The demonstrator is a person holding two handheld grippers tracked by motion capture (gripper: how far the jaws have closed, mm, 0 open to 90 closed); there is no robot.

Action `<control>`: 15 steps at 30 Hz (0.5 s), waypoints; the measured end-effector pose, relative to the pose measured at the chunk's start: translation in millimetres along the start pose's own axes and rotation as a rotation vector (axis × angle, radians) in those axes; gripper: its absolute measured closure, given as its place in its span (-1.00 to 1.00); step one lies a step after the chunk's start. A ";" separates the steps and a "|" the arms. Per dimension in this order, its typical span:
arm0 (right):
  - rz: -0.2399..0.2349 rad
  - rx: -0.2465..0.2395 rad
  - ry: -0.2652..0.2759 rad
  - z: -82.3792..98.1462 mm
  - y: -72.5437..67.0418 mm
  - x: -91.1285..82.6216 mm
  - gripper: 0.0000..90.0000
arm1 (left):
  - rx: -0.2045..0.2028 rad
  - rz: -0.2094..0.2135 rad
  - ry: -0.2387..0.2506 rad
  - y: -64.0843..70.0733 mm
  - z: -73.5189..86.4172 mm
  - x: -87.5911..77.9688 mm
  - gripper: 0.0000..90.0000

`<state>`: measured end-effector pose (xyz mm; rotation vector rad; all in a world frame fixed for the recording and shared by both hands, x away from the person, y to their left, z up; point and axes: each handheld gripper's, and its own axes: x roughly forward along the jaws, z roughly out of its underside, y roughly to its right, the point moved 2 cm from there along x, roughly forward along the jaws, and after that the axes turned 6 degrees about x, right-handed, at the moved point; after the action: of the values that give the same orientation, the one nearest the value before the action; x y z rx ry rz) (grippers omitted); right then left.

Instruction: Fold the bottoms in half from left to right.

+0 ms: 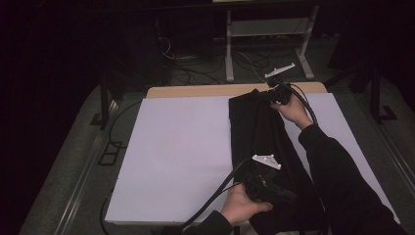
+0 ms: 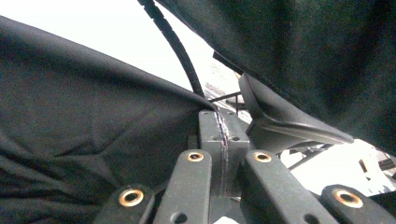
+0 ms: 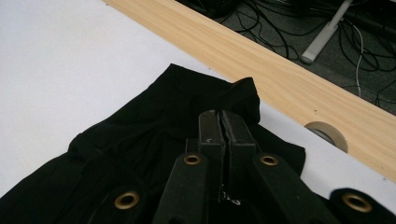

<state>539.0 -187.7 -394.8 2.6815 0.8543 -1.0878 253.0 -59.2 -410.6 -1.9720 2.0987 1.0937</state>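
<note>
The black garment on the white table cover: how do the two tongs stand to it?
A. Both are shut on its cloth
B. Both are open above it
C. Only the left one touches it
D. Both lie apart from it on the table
A: the right tongs pinch the far edge of the black garment, and the left tongs are shut on cloth at its near end.

Garment (image 1: 257, 129) — plain black, no print or pattern seen; reads dark charcoal in the left gripper view. Table cover (image 1: 181, 156) white, unpatterned. Table edge (image 3: 261, 60) light wood with fine grain. Left gripper (image 2: 223, 135) and right gripper (image 3: 223, 128) — black jaws with brass-coloured rivets. Top plates pale grey-white. Person's sleeve (image 1: 337, 166) black. Floor (image 1: 73, 161) grey-green, cables black.
</note>
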 end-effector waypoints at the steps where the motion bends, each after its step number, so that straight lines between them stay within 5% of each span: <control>1: 0.001 0.002 -0.002 0.1 0.9 -0.5 0.92 | -0.002 0.002 -0.004 -0.2 -1.4 3.3 0.98; 15: 0.032 -0.045 -0.018 0.1 8.9 0.3 0.92 | -0.094 0.044 0.009 -21.2 -9.6 53.2 0.98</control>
<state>543.9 -195.0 -395.9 2.6354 0.8205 -1.0703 266.3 -107.9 -439.3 -1.9832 2.1430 1.2149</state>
